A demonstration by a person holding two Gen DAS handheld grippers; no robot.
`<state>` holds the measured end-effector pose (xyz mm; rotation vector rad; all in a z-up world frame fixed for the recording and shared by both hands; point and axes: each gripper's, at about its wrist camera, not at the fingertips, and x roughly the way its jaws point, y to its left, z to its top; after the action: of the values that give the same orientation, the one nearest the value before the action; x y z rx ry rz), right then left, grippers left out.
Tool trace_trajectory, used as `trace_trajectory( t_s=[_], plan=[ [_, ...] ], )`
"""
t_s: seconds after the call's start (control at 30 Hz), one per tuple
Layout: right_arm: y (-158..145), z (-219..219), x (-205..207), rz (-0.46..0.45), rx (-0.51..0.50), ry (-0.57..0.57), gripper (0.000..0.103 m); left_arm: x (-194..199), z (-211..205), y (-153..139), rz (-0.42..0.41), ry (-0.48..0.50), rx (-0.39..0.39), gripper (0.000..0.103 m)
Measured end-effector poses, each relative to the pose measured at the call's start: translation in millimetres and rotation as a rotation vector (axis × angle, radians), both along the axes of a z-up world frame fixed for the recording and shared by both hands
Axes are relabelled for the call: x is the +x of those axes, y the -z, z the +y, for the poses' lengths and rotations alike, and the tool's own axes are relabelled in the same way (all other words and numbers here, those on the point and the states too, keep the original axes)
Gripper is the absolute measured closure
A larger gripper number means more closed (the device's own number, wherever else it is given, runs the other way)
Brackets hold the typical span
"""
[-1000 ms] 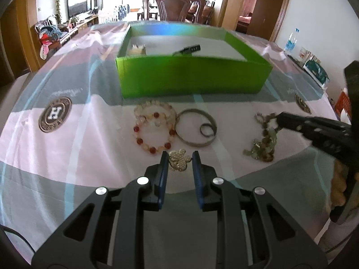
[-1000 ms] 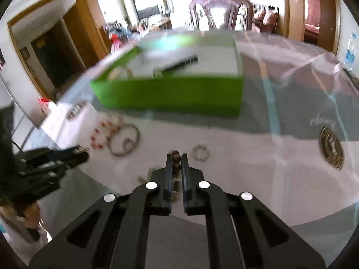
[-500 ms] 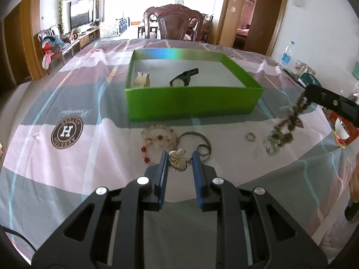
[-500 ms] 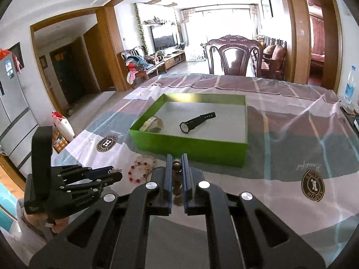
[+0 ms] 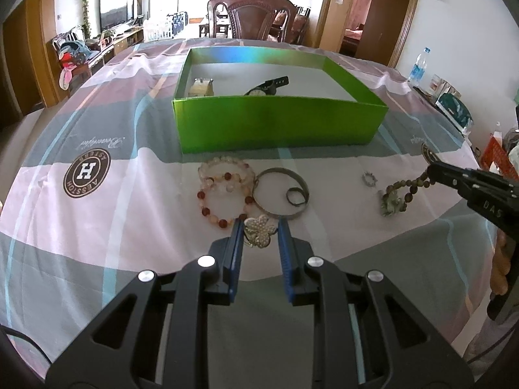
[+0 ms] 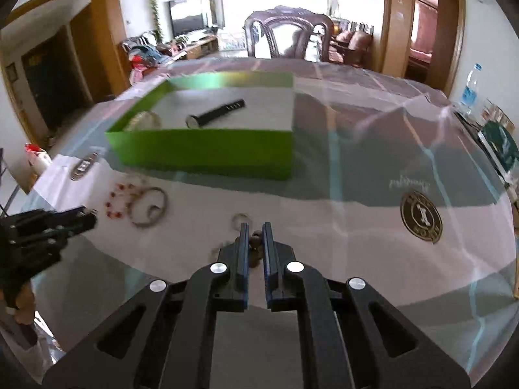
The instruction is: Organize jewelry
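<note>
In the left wrist view my left gripper (image 5: 259, 227) is shut on a pearl flower brooch (image 5: 259, 235), low over the tablecloth. At the right my right gripper (image 5: 434, 171) is shut on a brown bead string (image 5: 408, 188). The string's greenish pendant (image 5: 391, 202) hangs down to about the cloth. The right wrist view shows the same beads (image 6: 256, 243) pinched in the right gripper (image 6: 255, 230), with the left gripper (image 6: 87, 218) at the left. Beyond both stands the green box (image 5: 279, 126) holding a black watch (image 5: 267, 87) and a pale bracelet (image 5: 201, 87).
Loose on the cloth before the box lie pink and red bead bracelets (image 5: 223, 191), a silver bangle (image 5: 280, 194) around a small ring (image 5: 295, 196), and a small silver ring (image 5: 369, 180). A water bottle (image 5: 420, 64) and packets (image 5: 452, 103) crowd the table's right edge. A chair (image 5: 256, 16) stands behind.
The right gripper lifted the bead string off the cloth, then came back down with it. The left gripper has kept its hold on the brooch throughout.
</note>
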<state>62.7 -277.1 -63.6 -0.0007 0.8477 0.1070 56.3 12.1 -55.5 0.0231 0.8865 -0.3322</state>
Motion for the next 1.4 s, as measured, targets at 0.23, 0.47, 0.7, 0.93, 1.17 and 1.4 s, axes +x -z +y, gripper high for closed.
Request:
trace_trajectory(
  t_s=[0.23, 0.47, 0.7, 0.93, 1.17, 1.4],
  plan=[
    [17.3, 4.5, -3.8, 0.012, -0.019, -0.039, 0.061, 3.7, -0.6, 3.4, 0.008, -0.007, 0.005, 0.081],
    [45.5, 37.4, 21.3, 0.092, -0.078, -0.133, 0.068, 4.0, -1.3, 7.0, 0.021, -0.007, 0.001, 0.081],
    [6.9, 22.5, 9.1, 0.008, 0.088, -0.133, 0.089, 5.4, 1.5, 8.3, 0.025, -0.015, 0.000, 0.081],
    [-37.5, 11.8, -13.0, -0.097, 0.161, -0.151, 0.089, 2.4, -1.9, 5.8, 0.015, 0.001, -0.010, 0.081],
    [-55.9, 20.7, -29.7, -0.148, 0.185, -0.213, 0.089, 0.9, 0.0, 4.2, 0.012, 0.002, -0.006, 0.084],
    [-38.3, 28.2, -15.2, -0.089, 0.162, -0.199, 0.089, -1.4, 8.0, -10.5, -0.014, 0.015, -0.033, 0.101]
  ],
)
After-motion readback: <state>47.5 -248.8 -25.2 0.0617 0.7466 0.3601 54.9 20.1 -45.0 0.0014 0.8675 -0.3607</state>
